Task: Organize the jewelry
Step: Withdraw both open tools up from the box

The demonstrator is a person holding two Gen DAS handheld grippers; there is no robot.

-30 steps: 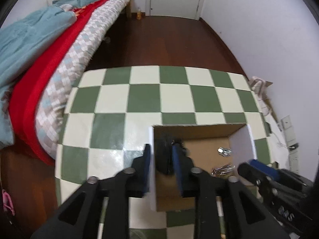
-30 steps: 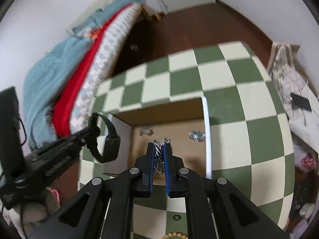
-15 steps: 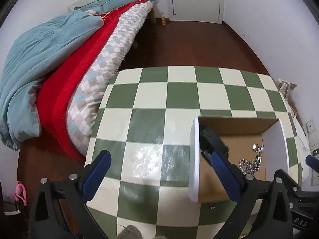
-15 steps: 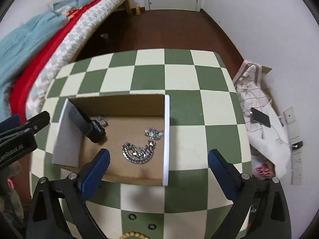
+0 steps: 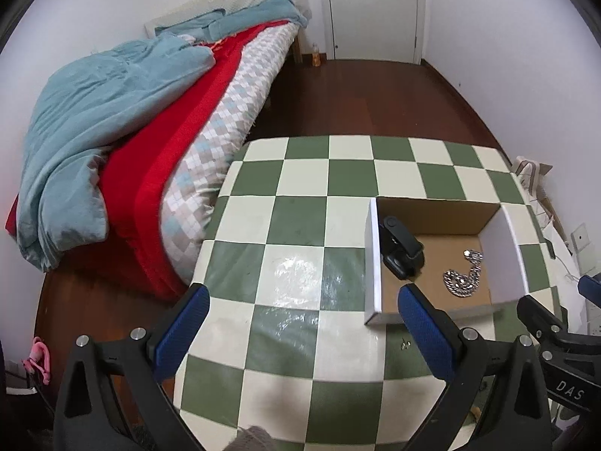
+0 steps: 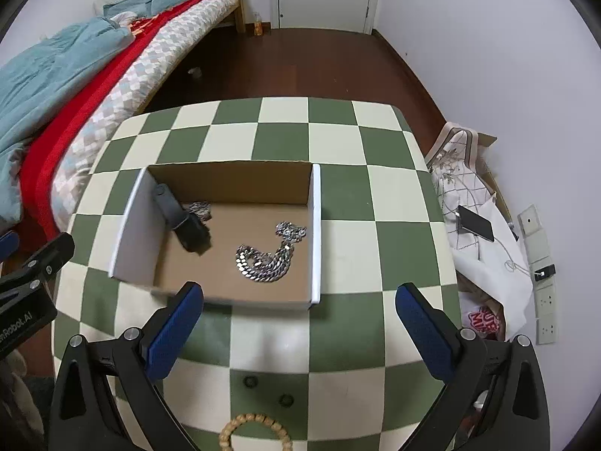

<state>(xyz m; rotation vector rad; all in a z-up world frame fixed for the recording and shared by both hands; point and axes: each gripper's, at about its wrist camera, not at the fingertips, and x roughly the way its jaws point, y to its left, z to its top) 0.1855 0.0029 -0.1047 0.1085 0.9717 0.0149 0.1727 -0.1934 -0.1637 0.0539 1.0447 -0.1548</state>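
An open cardboard box (image 6: 316,233) (image 5: 372,263) sits on the green-and-cream checked table (image 6: 338,139) (image 5: 300,233). Inside lie a black watch (image 6: 186,223) (image 5: 402,251) against the left wall, a silver chain (image 6: 266,257) (image 5: 460,282), and smaller silver pieces (image 6: 201,208). My left gripper (image 5: 304,330) is open and empty, held above the table left of the box. My right gripper (image 6: 300,330) is open and empty, above the table in front of the box. A wooden bead bracelet (image 6: 255,430) and two small dark rings (image 6: 249,381) lie on the table near the front edge.
A bed with blue and red bedding (image 5: 112,131) runs along the left of the table. A bag, cloth and a phone (image 6: 475,223) lie on the floor to the right. A white door (image 5: 375,7) stands at the far wall.
Both grippers opened and drew back up from the box. The watch left my left gripper and the chain left my right gripper; both now lie in the box.
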